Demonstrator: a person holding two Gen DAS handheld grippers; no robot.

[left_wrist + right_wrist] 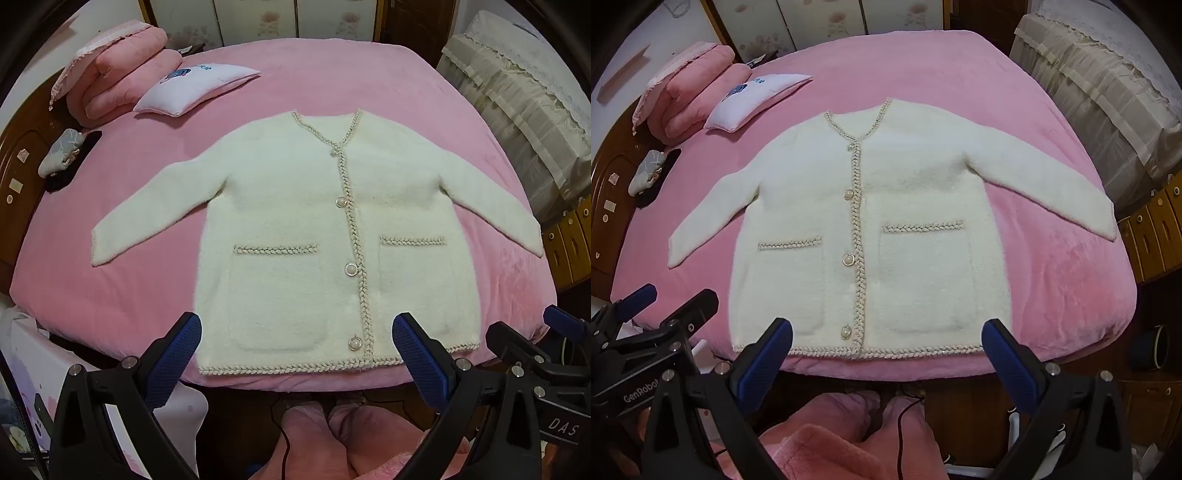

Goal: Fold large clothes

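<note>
Cream cardigan [295, 236] flat on the pink bed [110, 288] — left gripper [297, 354] and right gripper [888, 354] both gape wide, empty.

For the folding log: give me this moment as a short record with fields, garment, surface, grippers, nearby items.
garment: cream cardigan, buttoned, spread flat front-up, both sleeves out to the sides
surface: pink bedspread
left gripper: open, above the hem, nothing between the fingers
right gripper: open, above the hem, nothing held
nearby: white cushion and folded pink quilt at the far left corner
fold progress: not begun
</note>
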